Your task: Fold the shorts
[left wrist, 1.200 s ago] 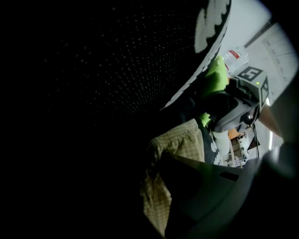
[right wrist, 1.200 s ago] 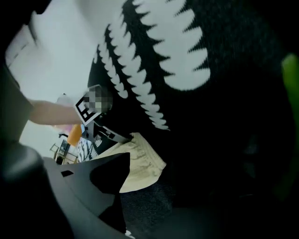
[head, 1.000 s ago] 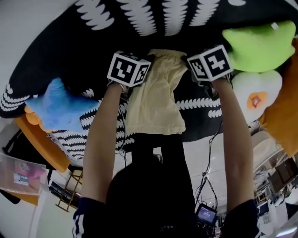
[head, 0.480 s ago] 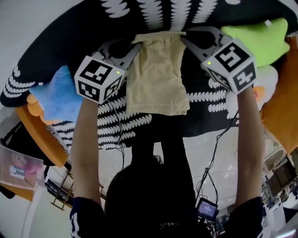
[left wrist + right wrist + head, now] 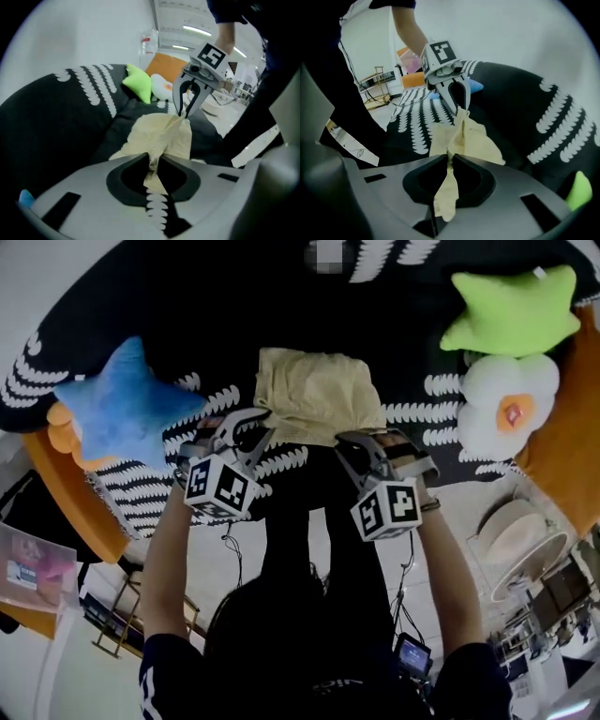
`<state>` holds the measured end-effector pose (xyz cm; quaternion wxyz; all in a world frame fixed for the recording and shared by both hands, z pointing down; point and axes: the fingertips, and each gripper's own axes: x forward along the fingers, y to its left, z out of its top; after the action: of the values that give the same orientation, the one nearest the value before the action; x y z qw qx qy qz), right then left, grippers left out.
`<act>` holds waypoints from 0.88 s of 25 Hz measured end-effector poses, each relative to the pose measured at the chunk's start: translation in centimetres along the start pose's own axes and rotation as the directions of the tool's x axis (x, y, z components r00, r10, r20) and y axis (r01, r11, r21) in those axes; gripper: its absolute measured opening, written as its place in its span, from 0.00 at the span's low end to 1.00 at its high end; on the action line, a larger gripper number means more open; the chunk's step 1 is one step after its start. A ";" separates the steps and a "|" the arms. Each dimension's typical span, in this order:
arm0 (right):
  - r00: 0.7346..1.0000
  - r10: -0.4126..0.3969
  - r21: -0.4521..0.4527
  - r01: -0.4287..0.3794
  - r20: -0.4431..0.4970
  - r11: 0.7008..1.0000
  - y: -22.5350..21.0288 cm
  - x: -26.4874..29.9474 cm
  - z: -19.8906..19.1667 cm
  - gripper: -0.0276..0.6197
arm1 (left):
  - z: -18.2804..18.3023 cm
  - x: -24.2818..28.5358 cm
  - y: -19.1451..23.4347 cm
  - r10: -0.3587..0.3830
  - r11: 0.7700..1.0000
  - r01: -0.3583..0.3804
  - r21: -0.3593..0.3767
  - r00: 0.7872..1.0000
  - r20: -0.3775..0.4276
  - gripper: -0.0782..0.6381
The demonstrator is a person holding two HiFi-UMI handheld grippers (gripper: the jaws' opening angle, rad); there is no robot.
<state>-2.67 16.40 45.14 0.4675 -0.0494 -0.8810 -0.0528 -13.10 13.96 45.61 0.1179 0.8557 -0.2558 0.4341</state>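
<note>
Gripping with the left tongs (image 5: 265,430), jaws nearly together on a twisted pinch of the pale yellow shorts (image 5: 319,395). Same with the right tongs (image 5: 343,440): narrow, clamped on the other corner, and just tightened a shade on that cloth. Facing each other across a short gap, both slanting down, at the near side of the garment and close to the near edge of the black cover (image 5: 216,324) with its white pattern. Beyond the tips, lying doubled over in a short, rumpled heap around the middle of the cover, pulled up into a ridge between the two pinches. Toward the left edge, a blue star cushion (image 5: 122,409); toward the far right corner, a green star cushion (image 5: 511,310), with a white flower cushion (image 5: 506,404) just nearer. A second ago: reaching out to the far end of shorts spread long and flat. Now: drawn back to the near side, that far end carried over, the garment about half as long.
</note>
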 end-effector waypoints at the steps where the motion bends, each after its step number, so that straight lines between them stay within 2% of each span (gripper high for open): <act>1: 0.999 0.012 -0.008 -0.013 -0.032 1.000 2.3 1.4 -0.8 0.12 | -1.9 0.6 -1.9 -0.029 0.999 0.029 0.015 0.999 -0.046 0.19; 3: 0.994 0.035 -0.025 -0.038 -0.102 0.999 6.2 4.1 -2.7 0.12 | -4.8 1.9 -4.9 -0.082 0.997 0.079 -0.024 0.990 -0.114 0.20; 5: 0.983 0.075 0.002 -0.076 -0.165 0.997 9.5 6.0 -4.3 0.16 | -6.6 2.7 -6.9 -0.116 0.987 0.096 -0.129 0.981 -0.158 0.30; 6: 0.978 0.105 0.043 -0.099 -0.182 0.994 10.9 6.6 -4.8 0.24 | -7.1 2.9 -7.5 -0.127 0.976 0.092 -0.198 0.977 -0.172 0.40; 8: 0.974 0.144 0.156 -0.117 -0.177 0.981 12.4 7.0 -4.6 0.48 | -7.7 2.6 -8.1 -0.134 0.940 0.068 -0.334 0.975 -0.179 0.50; 10: 0.986 0.103 0.272 -0.065 -0.129 0.960 12.1 6.2 -3.3 0.49 | -7.8 1.7 -7.8 -0.097 0.900 0.016 -0.436 0.982 -0.164 0.54; 12: 0.997 0.030 0.387 0.001 -0.072 0.922 10.9 5.1 -1.9 0.37 | -7.4 0.5 -6.6 -0.035 0.839 -0.036 -0.542 0.992 -0.121 0.54; 14: 0.999 -0.025 0.479 0.041 -0.040 0.877 9.8 4.4 -1.0 0.30 | -7.0 -0.4 -4.7 0.045 0.748 -0.083 -0.659 0.996 -0.075 0.54; 16: 0.997 -0.071 0.528 0.079 -0.036 0.845 8.6 4.2 -0.6 0.26 | -7.0 -0.5 -2.4 0.128 0.652 -0.130 -0.747 0.990 -0.060 0.52; 17: 0.995 -0.095 0.539 0.103 -0.042 0.836 7.9 4.3 -0.5 0.25 | -7.0 -0.2 -1.5 0.152 0.622 -0.145 -0.769 0.986 -0.063 0.50; 18: 0.992 -0.118 0.542 0.125 -0.049 0.831 7.2 4.6 -0.3 0.24 | -7.1 0.2 -1.1 0.158 0.613 -0.153 -0.775 0.985 -0.069 0.47; 19: 0.989 -0.135 0.540 0.143 -0.056 0.829 6.6 4.9 -0.1 0.23 | -7.1 0.8 -1.1 0.146 0.624 -0.155 -0.766 0.986 -0.080 0.44; 21: 0.987 -0.145 0.515 0.159 -0.068 0.842 5.6 5.8 0.3 0.22 | -7.5 2.1 -1.8 0.101 0.682 -0.157 -0.714 0.987 -0.121 0.42; 22: 0.987 -0.142 0.485 0.161 -0.077 0.859 5.3 6.3 0.5 0.22 | -7.9 2.6 -2.2 0.088 0.713 -0.166 -0.681 0.985 -0.149 0.38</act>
<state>-5.89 21.93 50.34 0.4760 0.1411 -0.8576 0.1347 -16.02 18.27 52.38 0.4115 0.7061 -0.4506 0.3592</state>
